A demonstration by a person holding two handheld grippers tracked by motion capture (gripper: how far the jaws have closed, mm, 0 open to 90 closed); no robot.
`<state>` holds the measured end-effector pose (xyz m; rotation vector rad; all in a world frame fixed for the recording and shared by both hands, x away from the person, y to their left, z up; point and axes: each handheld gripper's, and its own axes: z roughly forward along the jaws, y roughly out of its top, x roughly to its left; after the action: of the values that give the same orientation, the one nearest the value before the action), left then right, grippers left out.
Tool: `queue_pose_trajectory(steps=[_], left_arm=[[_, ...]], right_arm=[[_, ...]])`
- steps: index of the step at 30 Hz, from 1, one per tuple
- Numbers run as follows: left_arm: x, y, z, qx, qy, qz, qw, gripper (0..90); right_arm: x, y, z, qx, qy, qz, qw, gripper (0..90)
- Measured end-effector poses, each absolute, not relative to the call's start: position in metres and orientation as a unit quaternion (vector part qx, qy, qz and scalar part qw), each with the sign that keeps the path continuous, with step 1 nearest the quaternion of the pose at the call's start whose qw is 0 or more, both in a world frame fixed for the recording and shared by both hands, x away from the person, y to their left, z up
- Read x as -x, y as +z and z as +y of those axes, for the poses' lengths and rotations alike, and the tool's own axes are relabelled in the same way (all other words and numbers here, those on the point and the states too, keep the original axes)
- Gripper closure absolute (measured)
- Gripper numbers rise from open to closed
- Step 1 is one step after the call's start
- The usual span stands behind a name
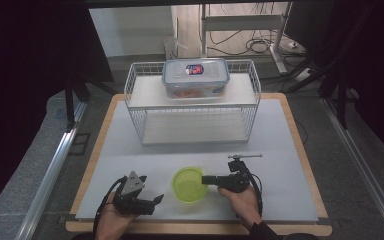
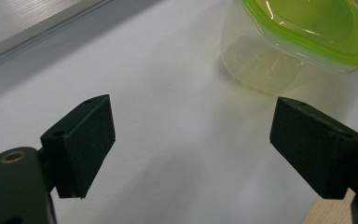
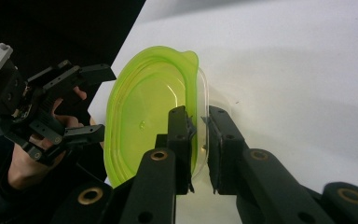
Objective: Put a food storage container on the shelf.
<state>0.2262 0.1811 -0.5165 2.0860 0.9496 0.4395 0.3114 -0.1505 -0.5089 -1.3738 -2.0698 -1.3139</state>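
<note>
The green bowl point(image 1: 188, 184) sits on the desk point(image 1: 280, 130) near its front edge, between the two grippers — a translucent lime container with a thin rim. The right gripper point(image 1: 206, 179) reaches in from the bowl's 3 o'clock side. In the right gripper view its jaws stand almost together, one pad inside the bowl point(image 3: 144, 121) and one outside, pinching the wall at the rim point(image 3: 200, 135).

The left gripper point(image 1: 157, 199) lies at the bowl's 8 o'clock, just beside it but apart. Its jaws are spread wide with only bare desk between them; in the left gripper view the bowl point(image 2: 303, 42) stands ahead of them at about 1 o'clock, untouched.

Farther back, at 12 o'clock from the bowl, a white wire rack point(image 1: 135, 80) carries a clear lidded box point(image 1: 195, 77) on its upper shelf — well apart from both grippers.
</note>
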Motion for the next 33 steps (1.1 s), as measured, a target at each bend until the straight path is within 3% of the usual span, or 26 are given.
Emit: queue_pose_trajectory(steps=[12, 22, 33], left_arm=[[-0.226, -0.515, 0.185, -0.819, 0.173, 0.371, 0.401, 12.7], [-0.225, -0.514, 0.185, -0.820, 0.177, 0.362, 0.405, 6.3], [-0.226, -0.515, 0.186, -0.823, 0.182, 0.360, 0.399, 4.9]], right_arm=[[-0.315, -0.496, -0.154, 0.473, -0.474, -0.721, 0.179, 81.6], [-0.326, -0.458, -0.164, 0.462, -0.492, -0.720, 0.162, 81.6], [-0.343, -0.405, -0.179, 0.449, -0.525, -0.709, 0.142, 81.5]])
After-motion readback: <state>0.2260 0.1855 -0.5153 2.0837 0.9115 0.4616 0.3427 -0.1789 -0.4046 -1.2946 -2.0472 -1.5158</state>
